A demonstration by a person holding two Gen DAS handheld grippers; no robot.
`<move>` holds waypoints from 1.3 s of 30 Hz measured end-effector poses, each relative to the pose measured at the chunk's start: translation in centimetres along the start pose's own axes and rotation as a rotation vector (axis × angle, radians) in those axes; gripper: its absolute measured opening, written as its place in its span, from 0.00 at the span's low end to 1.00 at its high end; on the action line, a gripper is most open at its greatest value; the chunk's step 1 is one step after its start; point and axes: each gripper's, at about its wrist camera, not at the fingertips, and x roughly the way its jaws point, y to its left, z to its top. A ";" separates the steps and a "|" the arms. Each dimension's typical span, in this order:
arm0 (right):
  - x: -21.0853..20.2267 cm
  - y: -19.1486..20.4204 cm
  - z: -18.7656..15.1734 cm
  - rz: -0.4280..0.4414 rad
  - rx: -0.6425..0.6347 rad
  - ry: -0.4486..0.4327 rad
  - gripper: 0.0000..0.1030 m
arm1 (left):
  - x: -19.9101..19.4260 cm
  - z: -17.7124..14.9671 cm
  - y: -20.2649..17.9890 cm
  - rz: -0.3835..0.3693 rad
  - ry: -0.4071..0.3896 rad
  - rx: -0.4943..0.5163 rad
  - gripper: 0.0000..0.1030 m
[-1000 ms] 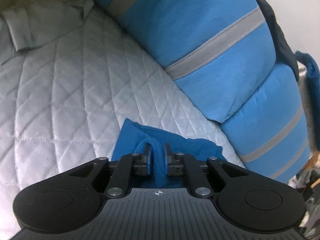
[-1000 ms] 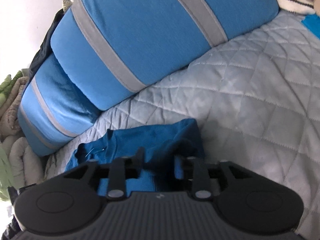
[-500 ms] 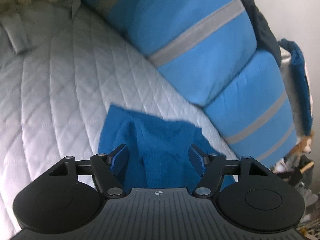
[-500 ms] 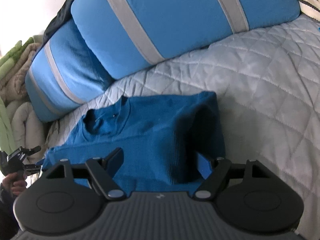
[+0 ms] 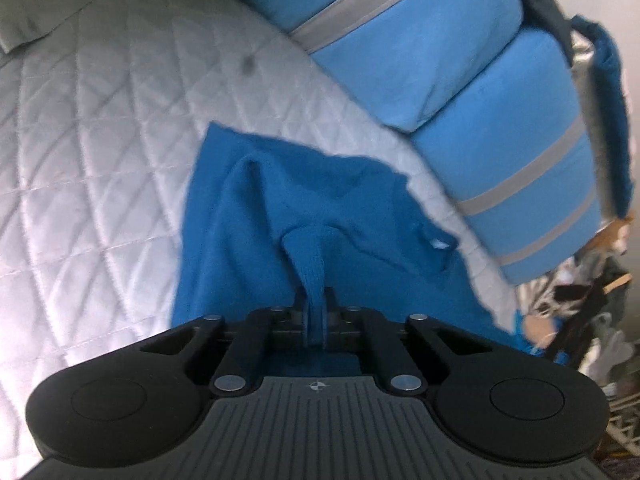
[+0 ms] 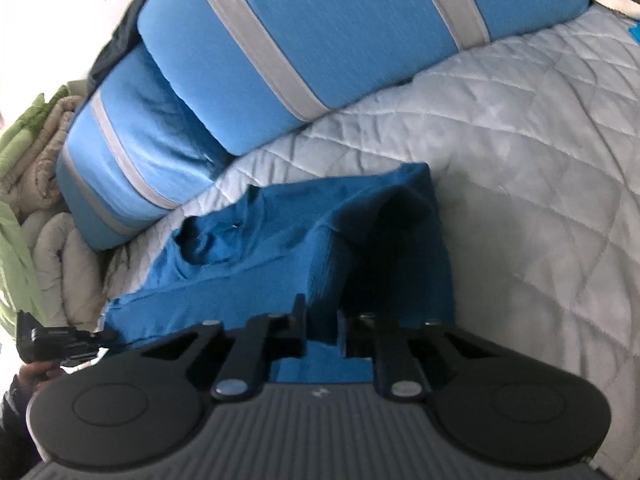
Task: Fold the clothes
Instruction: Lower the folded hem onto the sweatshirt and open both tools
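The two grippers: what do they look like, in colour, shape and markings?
The left gripper and the right gripper look the same. Each has a black body with two round lobes, a grey ribbed plate in the middle with a small cross-in-circle mark, silver pivot screws, and thin black link bars leading to short fingers with blue pads. No cables or sleeves are visible.

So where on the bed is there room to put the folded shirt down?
Bare quilt lies right of the blue shirt, below the striped pillows. More quilt shows past the shirt's far side. The pillow side is crowded. Both the left gripper and right gripper hold shirt.
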 end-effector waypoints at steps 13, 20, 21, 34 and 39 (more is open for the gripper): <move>1.3 1.0 6.5 0.016 0.076 -0.144 0.10 | 1.8 5.4 -1.1 -0.115 -0.187 -0.124 0.05; 3.0 0.7 8.6 -0.004 0.162 -0.207 0.44 | 4.0 7.0 1.2 -0.162 -0.281 -0.383 0.40; 3.0 0.6 8.7 -0.001 0.173 -0.226 0.73 | 3.8 7.0 1.5 -0.174 -0.304 -0.420 0.54; 0.7 1.7 6.7 -0.129 -0.039 -0.208 1.00 | -1.1 4.4 -1.5 0.129 -0.320 0.058 0.79; -1.0 0.9 4.9 -0.167 -0.052 -0.158 1.00 | -2.9 1.6 -0.5 0.188 -0.261 0.148 0.79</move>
